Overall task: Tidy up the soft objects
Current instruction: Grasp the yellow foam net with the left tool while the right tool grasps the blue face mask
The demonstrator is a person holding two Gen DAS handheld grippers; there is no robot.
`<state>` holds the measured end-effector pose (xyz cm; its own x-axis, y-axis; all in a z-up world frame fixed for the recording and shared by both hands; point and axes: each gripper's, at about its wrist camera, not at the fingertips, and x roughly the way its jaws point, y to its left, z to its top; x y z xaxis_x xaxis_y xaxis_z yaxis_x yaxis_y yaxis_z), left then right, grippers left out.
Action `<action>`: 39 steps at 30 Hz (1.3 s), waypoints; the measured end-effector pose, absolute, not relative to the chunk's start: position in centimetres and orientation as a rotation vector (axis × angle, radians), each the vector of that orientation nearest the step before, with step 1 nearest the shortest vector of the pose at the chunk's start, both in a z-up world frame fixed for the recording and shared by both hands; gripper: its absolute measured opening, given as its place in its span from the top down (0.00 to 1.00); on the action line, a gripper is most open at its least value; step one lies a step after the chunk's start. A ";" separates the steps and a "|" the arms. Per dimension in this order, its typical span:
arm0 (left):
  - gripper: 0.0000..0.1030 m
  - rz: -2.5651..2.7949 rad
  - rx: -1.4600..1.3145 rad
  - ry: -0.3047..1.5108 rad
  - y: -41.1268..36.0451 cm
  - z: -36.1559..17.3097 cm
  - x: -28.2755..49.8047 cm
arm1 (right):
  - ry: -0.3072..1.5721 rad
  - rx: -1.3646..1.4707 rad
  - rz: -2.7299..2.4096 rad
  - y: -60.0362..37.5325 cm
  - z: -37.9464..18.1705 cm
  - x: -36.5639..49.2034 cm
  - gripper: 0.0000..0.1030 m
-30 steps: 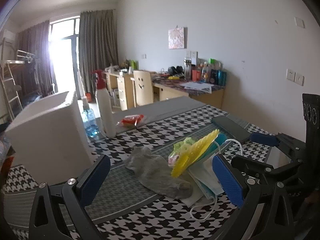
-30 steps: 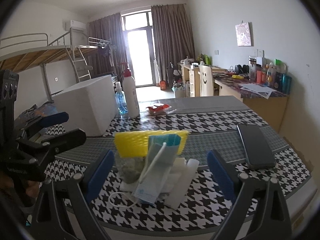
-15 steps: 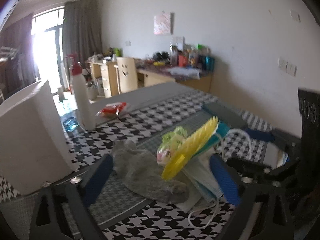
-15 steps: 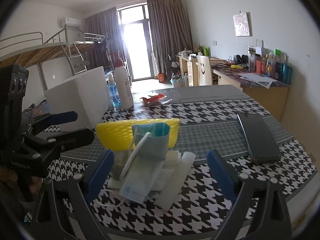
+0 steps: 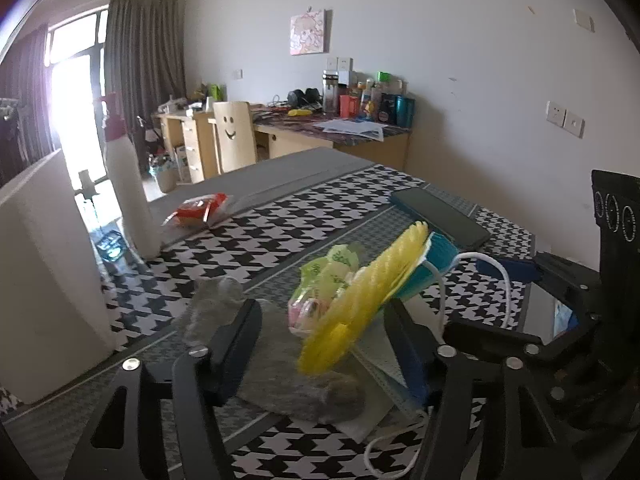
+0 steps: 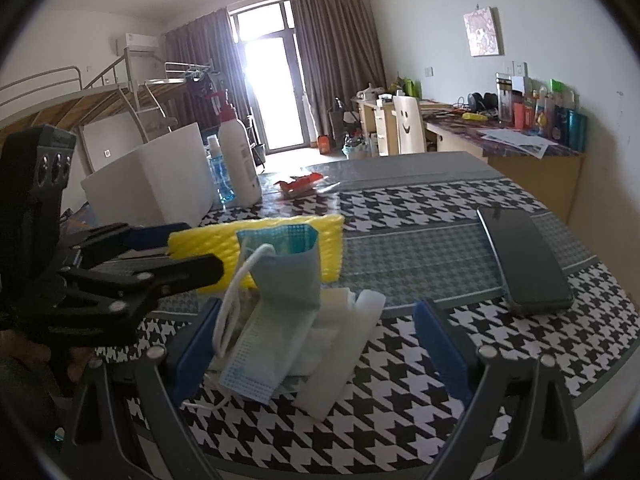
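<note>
A pile of soft things lies on the houndstooth table: a grey sock (image 5: 280, 384), a yellow sponge cloth (image 5: 368, 296) (image 6: 280, 240), a green and pink packet (image 5: 324, 280), a blue face mask (image 6: 264, 344) with white loops, and white foam pieces (image 6: 344, 356). My left gripper (image 5: 332, 344) is open, its fingers on either side of the sock and the yellow cloth. It shows from the side in the right wrist view (image 6: 176, 248). My right gripper (image 6: 320, 344) is open around the mask and foam.
A white foam box (image 5: 44, 264) (image 6: 148, 184) stands at the left. A white bottle with a red pump (image 5: 128, 184), a blue bottle (image 6: 222, 176) and a red snack packet (image 5: 200, 210) lie behind. A dark phone (image 6: 524, 256) lies at the right.
My left gripper has moved forward into the pile and its fingers have narrowed around the sock and yellow cloth. My right gripper has come closer to the mask.
</note>
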<state>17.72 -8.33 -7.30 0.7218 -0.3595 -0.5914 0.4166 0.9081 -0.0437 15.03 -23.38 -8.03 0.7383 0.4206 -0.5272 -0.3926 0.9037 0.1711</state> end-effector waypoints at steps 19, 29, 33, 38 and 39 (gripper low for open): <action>0.87 -0.471 0.058 0.642 -7.9 -6.9 16.9 | 0.608 0.058 0.498 -22.3 -8.4 16.0 0.07; 0.87 -0.375 0.036 0.597 -5.4 -5.3 14.8 | 0.612 0.030 0.524 -20.6 -7.9 16.6 0.07; 0.87 -0.306 0.045 0.592 -4.7 -5.0 14.5 | 0.626 0.026 0.517 -20.3 -7.9 17.1 0.07; 0.87 -0.261 0.057 0.581 -4.4 -4.6 14.3 | 0.637 0.024 0.517 -19.8 -8.0 17.4 0.07; 0.87 -0.263 0.056 0.575 -4.3 -4.5 14.2 | 0.640 0.023 0.518 -19.7 -8.1 17.5 0.07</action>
<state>14.19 -4.33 -4.55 0.8065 -0.2304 -0.5445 0.2617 0.9649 -0.0206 17.53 -19.72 -8.05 0.6798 0.4680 -0.5646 -0.4541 0.8732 0.1771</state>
